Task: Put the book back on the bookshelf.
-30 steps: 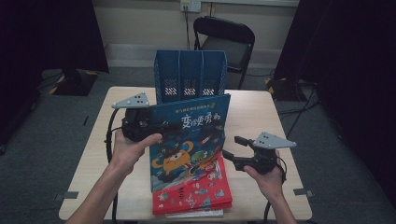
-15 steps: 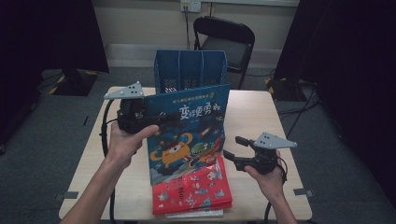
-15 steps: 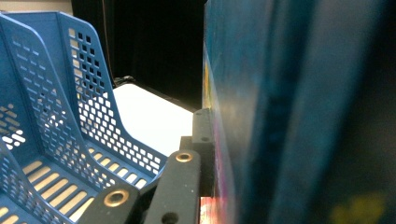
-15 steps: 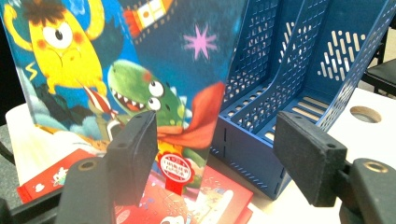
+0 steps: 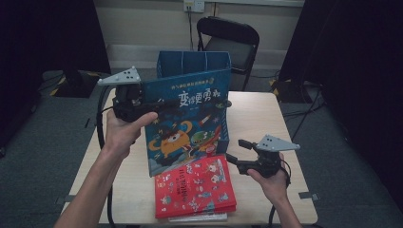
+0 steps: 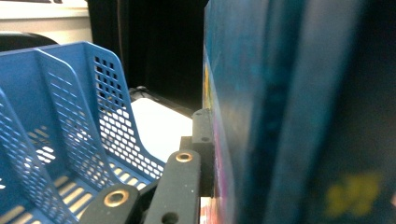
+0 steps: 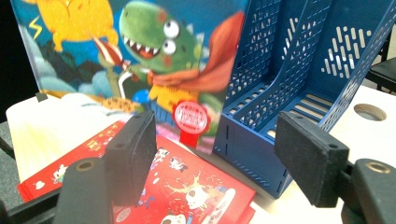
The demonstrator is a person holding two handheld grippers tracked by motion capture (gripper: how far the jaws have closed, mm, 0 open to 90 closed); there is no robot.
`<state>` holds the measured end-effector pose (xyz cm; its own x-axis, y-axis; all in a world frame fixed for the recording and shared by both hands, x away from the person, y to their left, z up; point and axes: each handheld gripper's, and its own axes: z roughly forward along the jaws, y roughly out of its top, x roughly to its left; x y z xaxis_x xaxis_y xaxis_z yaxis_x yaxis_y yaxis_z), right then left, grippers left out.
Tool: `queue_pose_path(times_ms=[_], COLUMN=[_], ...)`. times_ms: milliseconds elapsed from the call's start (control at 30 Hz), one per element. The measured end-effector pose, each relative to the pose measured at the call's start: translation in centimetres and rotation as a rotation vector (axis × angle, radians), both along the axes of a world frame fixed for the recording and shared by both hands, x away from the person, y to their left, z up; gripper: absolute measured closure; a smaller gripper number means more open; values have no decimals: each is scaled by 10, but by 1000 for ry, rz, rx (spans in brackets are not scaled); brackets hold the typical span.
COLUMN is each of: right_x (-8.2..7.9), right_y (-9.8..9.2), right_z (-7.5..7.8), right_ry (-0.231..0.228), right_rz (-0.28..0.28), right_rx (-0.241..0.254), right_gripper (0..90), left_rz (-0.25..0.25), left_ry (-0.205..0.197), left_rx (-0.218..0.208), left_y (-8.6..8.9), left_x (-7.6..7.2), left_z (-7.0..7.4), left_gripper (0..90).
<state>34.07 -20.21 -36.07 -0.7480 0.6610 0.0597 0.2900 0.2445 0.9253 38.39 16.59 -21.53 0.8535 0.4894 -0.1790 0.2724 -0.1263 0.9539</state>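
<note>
Blue book [image 5: 187, 128] before file rack [image 5: 192, 64]

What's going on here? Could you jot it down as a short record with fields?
Left gripper: shut on the blue book, held upright above the table
Right gripper: open, holds nothing, beside the red book
Rack: blue, slotted, behind the blue book
Red book: flat on the table, on top of another book
Likely next: blue book goes into the rack

The high view looks forward and down over the blue file rack [image 5: 192, 64] from well back. Both gripper views face that rack [image 6: 70, 140] [image 7: 303, 70] from close beside it, near table level.
</note>
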Motion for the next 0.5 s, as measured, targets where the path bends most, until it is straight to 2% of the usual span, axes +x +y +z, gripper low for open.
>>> queue_pose_path(times_ms=[100, 500], right_x=[0, 0], right_y=[0, 0], right_z=[0, -2], right_ry=[-1, 8], right_rz=[0, 2], right_rx=[-1, -3], right_gripper=[293, 287], left_rz=[16, 87], left_ry=[-8, 5], left_rx=[2, 10], left_y=[3, 17], left_x=[4, 17], left_z=[6, 8], left_gripper=[836, 836])
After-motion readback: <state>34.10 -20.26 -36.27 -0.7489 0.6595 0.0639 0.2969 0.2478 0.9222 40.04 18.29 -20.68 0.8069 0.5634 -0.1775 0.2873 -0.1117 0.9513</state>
